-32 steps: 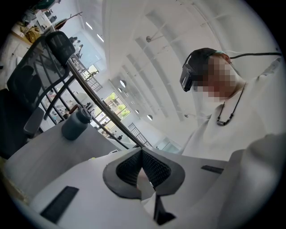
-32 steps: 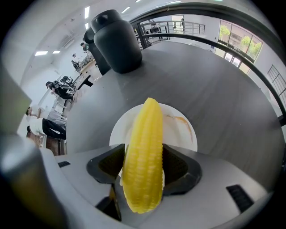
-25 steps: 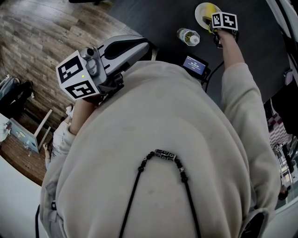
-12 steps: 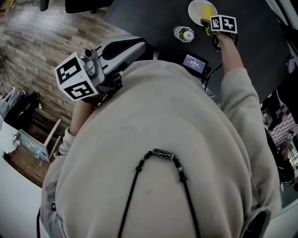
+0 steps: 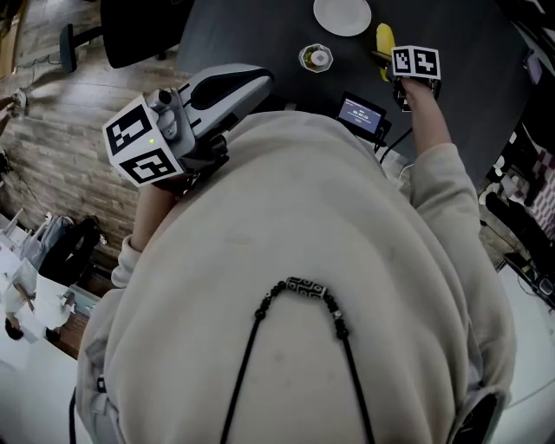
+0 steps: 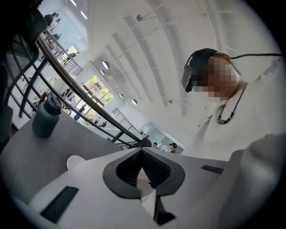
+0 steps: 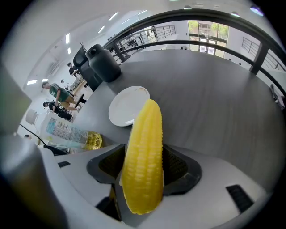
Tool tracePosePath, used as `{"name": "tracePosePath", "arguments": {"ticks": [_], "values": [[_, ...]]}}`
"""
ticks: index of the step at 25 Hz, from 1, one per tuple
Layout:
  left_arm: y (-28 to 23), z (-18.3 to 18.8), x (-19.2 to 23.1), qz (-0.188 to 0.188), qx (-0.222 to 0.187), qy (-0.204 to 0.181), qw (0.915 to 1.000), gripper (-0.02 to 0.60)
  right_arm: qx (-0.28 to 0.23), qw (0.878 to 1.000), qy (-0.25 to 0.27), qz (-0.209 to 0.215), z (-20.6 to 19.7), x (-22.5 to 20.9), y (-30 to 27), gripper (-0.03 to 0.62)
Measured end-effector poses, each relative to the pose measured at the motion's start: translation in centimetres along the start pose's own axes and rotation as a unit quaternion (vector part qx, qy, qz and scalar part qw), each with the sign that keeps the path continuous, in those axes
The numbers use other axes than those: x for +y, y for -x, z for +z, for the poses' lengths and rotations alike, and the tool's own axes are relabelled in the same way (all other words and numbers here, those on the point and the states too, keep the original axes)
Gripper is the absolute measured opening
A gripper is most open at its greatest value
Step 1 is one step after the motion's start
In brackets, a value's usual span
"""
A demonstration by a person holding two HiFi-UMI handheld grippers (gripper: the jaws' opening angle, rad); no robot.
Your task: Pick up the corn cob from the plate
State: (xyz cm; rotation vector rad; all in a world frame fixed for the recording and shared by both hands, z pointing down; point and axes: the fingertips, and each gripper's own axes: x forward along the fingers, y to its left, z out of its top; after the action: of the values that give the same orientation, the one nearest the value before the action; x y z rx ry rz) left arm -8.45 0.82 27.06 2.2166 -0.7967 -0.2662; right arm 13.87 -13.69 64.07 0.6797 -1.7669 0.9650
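My right gripper (image 7: pixel 144 150) is shut on the yellow corn cob (image 7: pixel 143 156), which stands up between the black pads (image 7: pixel 178 166) and sticks out past them. In the head view the corn cob (image 5: pixel 384 40) shows just beyond the right gripper (image 5: pixel 395 66) and its marker cube, off to the right of the white plate (image 5: pixel 342 16). The plate (image 7: pixel 127 106) lies bare on the dark table. My left gripper (image 5: pixel 251 87) is held up near my chest, away from the table. Its jaws (image 6: pixel 142 154) are together with nothing between them.
A clear bottle of yellowish liquid (image 7: pixel 71 134) lies near the plate; from above, the bottle (image 5: pixel 316 58) sits left of the corn. A dark jug (image 7: pixel 102 62) stands further back. A small screen device (image 5: pixel 362 114) sits at the table's near edge (image 5: pixel 260 52).
The corn was over the plate with my right gripper on it; now it is clear of the plate and to its right. The plate lies bare. The left gripper has hardly shifted.
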Motion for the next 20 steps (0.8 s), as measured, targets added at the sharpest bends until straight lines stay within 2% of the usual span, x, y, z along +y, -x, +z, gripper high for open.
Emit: {"name": "tracePosePath", "arguments": {"ticks": [3, 14, 20], "values": [[0.7, 0.8, -0.1, -0.020, 0.014, -0.006, 0.9997, 0.002, -0.009, 1.000, -0.021, -0.005, -1.0, 0.7, 0.8, 0.262], [-1.1, 2.3, -0.7, -0.084, 0.055, -0.033, 0.9944, 0.002, -0.046, 0.993, -0.104, -0.016, -5.8, -0.8, 3.9, 0.262], [-1.8, 2.9, -0.6, -0.095, 0.074, -0.039, 0.9920, 0.002, -0.083, 0.987, -0.137, -0.004, -7.0, -0.1, 6.0, 0.262]]}}
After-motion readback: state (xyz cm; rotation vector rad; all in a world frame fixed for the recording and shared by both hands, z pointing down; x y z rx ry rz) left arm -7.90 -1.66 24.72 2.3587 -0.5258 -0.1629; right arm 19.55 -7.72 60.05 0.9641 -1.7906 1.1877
